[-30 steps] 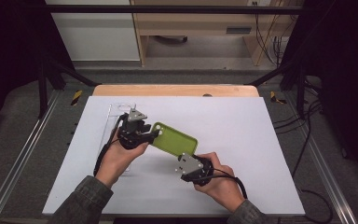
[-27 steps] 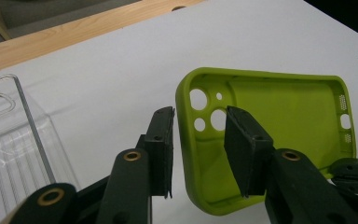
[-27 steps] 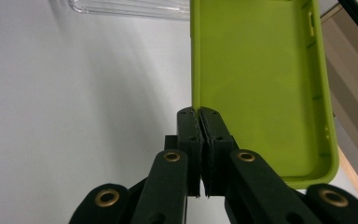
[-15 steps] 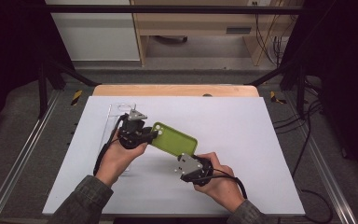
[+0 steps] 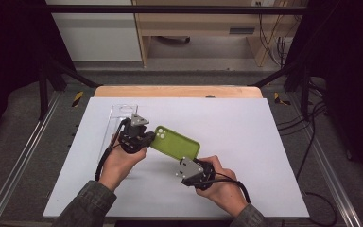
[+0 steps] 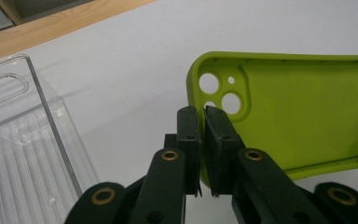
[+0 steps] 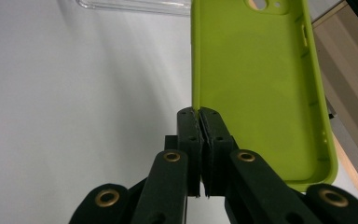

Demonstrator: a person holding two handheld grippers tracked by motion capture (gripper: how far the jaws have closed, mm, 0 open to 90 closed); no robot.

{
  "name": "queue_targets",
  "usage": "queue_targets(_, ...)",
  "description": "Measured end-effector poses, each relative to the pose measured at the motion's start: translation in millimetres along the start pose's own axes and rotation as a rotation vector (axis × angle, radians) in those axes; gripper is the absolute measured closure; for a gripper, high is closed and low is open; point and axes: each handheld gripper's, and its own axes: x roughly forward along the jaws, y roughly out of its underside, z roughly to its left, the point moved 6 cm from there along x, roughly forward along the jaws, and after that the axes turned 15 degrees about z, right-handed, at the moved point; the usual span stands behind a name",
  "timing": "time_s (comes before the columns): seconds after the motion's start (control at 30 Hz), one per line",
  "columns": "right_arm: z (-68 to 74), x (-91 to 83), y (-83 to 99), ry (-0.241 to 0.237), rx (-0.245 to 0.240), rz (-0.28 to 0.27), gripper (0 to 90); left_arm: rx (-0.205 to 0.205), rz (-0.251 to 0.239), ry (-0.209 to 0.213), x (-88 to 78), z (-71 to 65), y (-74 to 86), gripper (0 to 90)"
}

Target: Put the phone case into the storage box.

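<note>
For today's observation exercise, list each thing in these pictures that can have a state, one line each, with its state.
Green phone case: empty, open side up, held off the table at both ends.
Left gripper: jaws just closed, shut on the case's wall by the camera holes.
Right gripper: shut on the case's edge at the other end.
Clear plastic box: empty, lying flat on the table, untouched.

phone case (image 5: 175,142) between 2 tongs, clear tray (image 5: 118,124) left, on white mat (image 5: 246,127)

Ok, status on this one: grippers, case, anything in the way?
Both grippers shut on green phone case: left gripper camera end, right gripper opposite end. Clear tray beside, not obstructing.
</note>
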Motion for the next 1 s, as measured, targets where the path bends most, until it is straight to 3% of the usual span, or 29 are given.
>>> queue_targets(0.27,2.3,0.1,-2.0,-0.012,-0.015,0.002,87.9,-0.002,-0.005,-0.036,3.1,-0.2,0.5,86.5)
queue_targets(0.6,0.2,4.7,-1.8,-0.053,0.030,0.016,86.8,-0.013,-0.031,-0.050,0.3,-1.8,0.6,86.8)
queue_targets(0.77,2.8,6.5,-1.3,-0.080,0.046,0.020,74.5,-0.009,-0.024,-0.064,0.5,-2.7,1.0,86.8)
queue_targets(1.0,1.0,1.9,-0.3,-0.080,0.088,-0.005,57.5,-0.003,-0.021,-0.061,1.9,-2.9,0.9,86.8)
